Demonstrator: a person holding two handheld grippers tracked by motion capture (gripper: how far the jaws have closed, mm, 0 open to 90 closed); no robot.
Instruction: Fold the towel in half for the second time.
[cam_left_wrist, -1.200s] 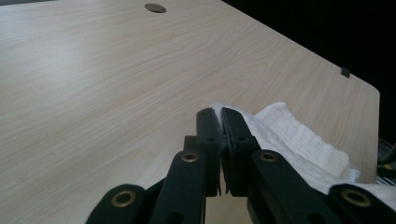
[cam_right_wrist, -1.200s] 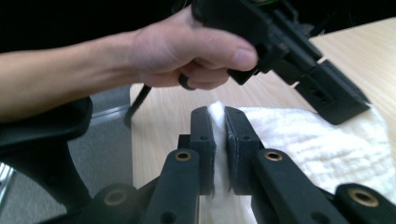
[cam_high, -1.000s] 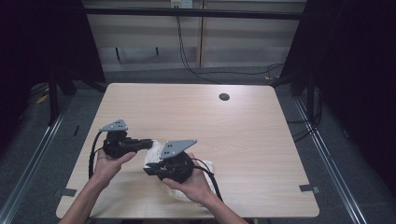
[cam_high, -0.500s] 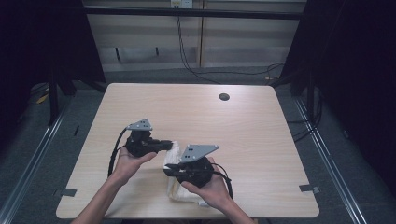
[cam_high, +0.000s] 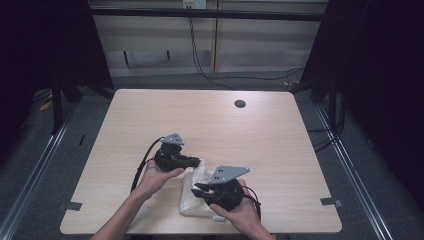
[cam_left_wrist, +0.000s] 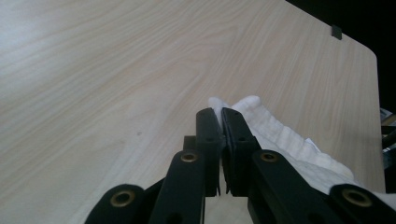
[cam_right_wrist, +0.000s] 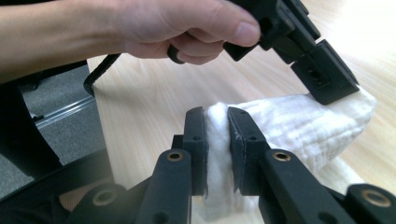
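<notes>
White towel (cam_right_wrist: 299, 126): soft waffle-textured cloth, matt. Bench (cam_high: 210, 120): pale wood-grain laminate, smooth, slight sheen. Left claw (cam_left_wrist: 223, 116), right claw (cam_right_wrist: 215, 116): matt black plastic, brass-coloured rivets.

Overhead light on table (cam_high: 280, 145), dark surround; glare at far edge; gripper-view foreground jaws soft.

A pale wooden table (cam_high: 150, 115) stands on grey floor (cam_high: 55, 165). Behind it runs a beige wall panel (cam_high: 150, 40), with black cables (cam_high: 200, 55) hanging down; the sides are dark.
</notes>
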